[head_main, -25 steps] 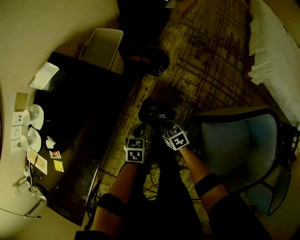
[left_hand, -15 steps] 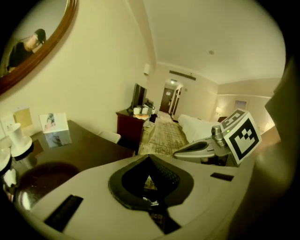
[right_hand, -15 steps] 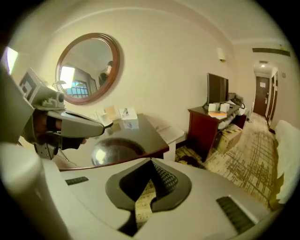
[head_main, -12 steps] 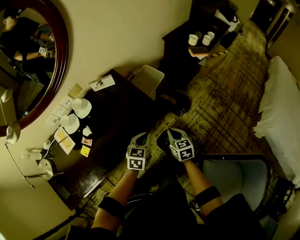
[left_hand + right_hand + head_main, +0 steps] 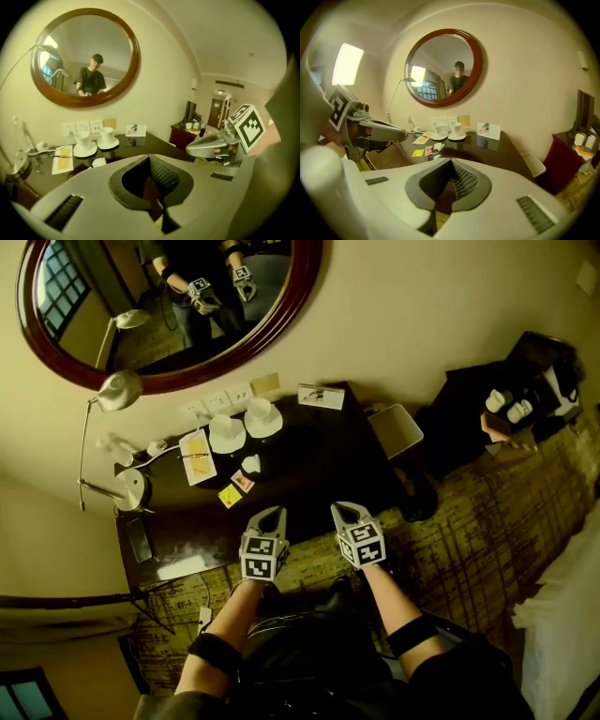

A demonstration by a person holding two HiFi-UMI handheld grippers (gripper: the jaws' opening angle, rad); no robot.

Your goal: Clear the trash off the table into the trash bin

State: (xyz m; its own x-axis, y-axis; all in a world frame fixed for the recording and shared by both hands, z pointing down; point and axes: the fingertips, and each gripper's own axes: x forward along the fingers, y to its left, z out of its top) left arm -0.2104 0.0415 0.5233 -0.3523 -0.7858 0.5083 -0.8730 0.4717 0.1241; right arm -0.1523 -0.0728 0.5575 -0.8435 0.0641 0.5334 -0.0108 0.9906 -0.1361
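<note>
Against the cream wall, under a wood-framed mirror point(image 5: 169, 306), stands a dark table point(image 5: 319, 465) with a crowded back edge. A desk lamp point(image 5: 120, 390) leans in at the far left. Beside it lies a notepad point(image 5: 197, 457) with a pen across it, and then come two white cups on saucers point(image 5: 227, 434). An upright printed card point(image 5: 321, 397) sits near the wall sockets point(image 5: 217, 405). The trash lies just in front of the cups and to the right of the notepad: a crumpled white paper point(image 5: 250, 463), a small reddish packet point(image 5: 243, 483) and a yellow packet point(image 5: 229, 496), close together on the tabletop. The saucers press close behind the paper. A white trash bin point(image 5: 395, 430) stands on the floor at the table's right end, next to a dark side cabinet point(image 5: 525, 381) with more cups on top. Patterned carpet point(image 5: 487, 531) runs on to the right. The left gripper point(image 5: 266, 517) and the right gripper point(image 5: 345, 513) are held side by side above the table's near edge, pointing toward the wall. Both have their jaws pressed fully together with nothing between them. The three scraps lie a little ahead and to the left of the left gripper's tips, touched by neither gripper. The bin is beyond the right gripper and off to its right.
</note>
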